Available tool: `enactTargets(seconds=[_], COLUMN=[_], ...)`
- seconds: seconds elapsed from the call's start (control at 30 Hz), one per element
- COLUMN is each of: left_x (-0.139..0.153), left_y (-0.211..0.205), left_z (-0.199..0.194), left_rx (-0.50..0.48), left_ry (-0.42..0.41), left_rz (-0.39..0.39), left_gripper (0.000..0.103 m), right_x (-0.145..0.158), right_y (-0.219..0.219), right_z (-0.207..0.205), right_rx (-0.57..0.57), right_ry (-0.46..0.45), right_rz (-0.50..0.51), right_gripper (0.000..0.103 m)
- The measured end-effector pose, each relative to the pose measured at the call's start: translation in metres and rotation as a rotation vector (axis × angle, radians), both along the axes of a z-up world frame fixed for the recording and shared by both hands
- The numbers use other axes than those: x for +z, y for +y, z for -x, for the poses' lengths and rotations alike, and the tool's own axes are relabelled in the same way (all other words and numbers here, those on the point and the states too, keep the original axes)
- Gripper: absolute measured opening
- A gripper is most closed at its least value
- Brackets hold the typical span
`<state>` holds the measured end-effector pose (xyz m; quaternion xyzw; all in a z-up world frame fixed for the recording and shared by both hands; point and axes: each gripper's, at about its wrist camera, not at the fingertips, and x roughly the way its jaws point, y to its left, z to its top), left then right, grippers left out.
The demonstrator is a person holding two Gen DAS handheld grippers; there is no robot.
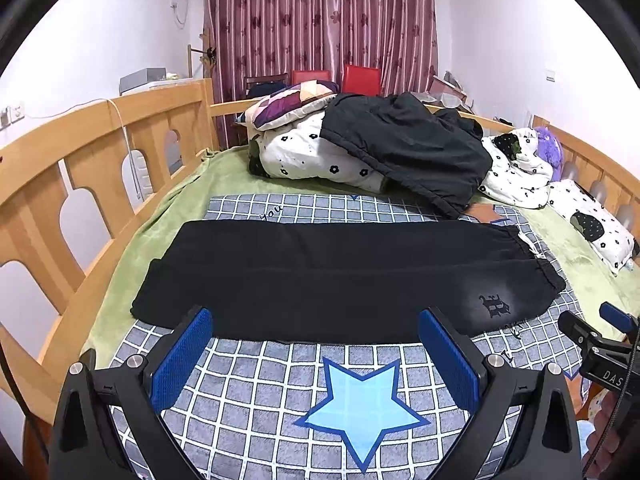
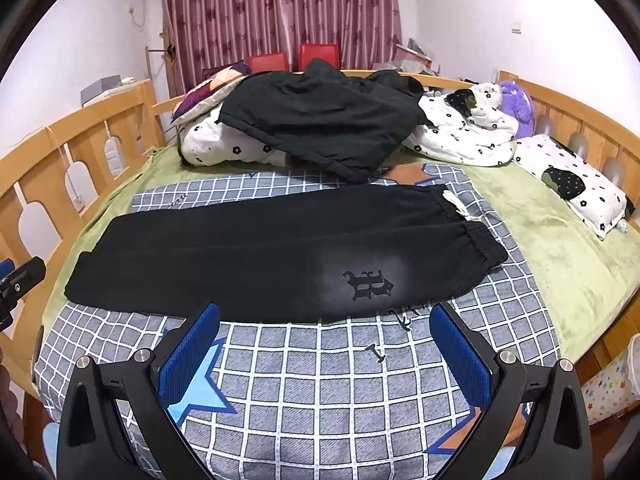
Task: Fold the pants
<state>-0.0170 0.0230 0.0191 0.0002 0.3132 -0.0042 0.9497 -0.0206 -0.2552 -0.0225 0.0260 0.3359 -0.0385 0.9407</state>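
Black pants [image 1: 340, 272] are lying folded lengthwise on the checked blanket [image 1: 256, 392]; left gripper [image 1: 315, 330] and right gripper [image 2: 325, 326] are hovering near them, jaws spread.

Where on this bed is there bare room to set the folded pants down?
Free: the checked blanket between the black pants and both open grippers, and the green sheet right of the waistband, short of the flowered pillow. Crowded: the far end, under the quilt and black jacket.
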Motion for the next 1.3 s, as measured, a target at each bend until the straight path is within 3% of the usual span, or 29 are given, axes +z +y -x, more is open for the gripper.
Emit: enactTargets(seconds=[0.23, 0.67, 1.3], left_x=[0.002, 0.008, 0.005], left_y=[0.002, -0.007, -0.004], left_z=[-0.004, -0.023, -0.039], left_rx=[-0.021, -0.043, 0.006], left_ry=[0.028, 0.010, -0.005], left_rz=[0.044, 0.022, -0.048], left_gripper=[0.103, 0.103, 0.103], right_x=[0.005, 0.013, 0.014], right_y=[0.006, -0.006, 0.005], right_z=[0.010, -0.017, -0.045], right_rx=[0.034, 0.034, 0.038], right_ry=[-0.017, -0.026, -0.040], right_rz=[0.005, -0.075, 0.009], right_gripper=[0.103, 0.103, 0.103])
